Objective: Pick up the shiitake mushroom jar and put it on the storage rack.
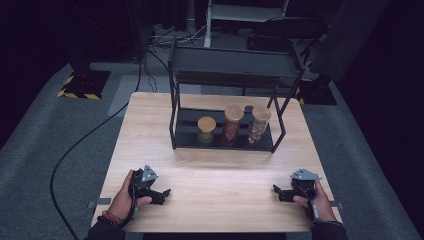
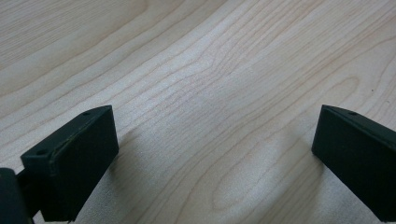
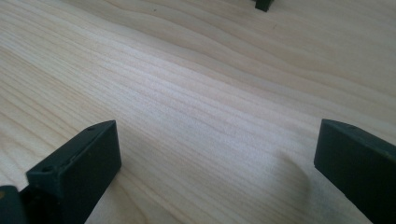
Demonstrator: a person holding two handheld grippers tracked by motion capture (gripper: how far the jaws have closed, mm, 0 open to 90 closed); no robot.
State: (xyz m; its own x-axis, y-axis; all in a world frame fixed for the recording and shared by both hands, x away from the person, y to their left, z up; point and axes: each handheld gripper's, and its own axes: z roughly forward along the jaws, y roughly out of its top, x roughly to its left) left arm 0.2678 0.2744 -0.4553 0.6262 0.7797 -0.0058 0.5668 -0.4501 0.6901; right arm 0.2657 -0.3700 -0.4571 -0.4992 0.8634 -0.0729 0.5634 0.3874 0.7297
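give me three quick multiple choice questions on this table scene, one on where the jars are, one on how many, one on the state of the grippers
1. Where do the jars stand?
A. on the lower shelf of the black rack
B. on the bare tabletop
C. on the floor

2. How many jars are there?
A. one
B. three
C. five

3. How are both grippers?
A. shut on a jar
B. shut on nothing
C. open, holding nothing

Answers:
1 A: the jars sit inside the black rack on its lower shelf.
2 B: three wooden lids show side by side.
3 C: the left gripper and right gripper have wide-apart jaws over bare table.
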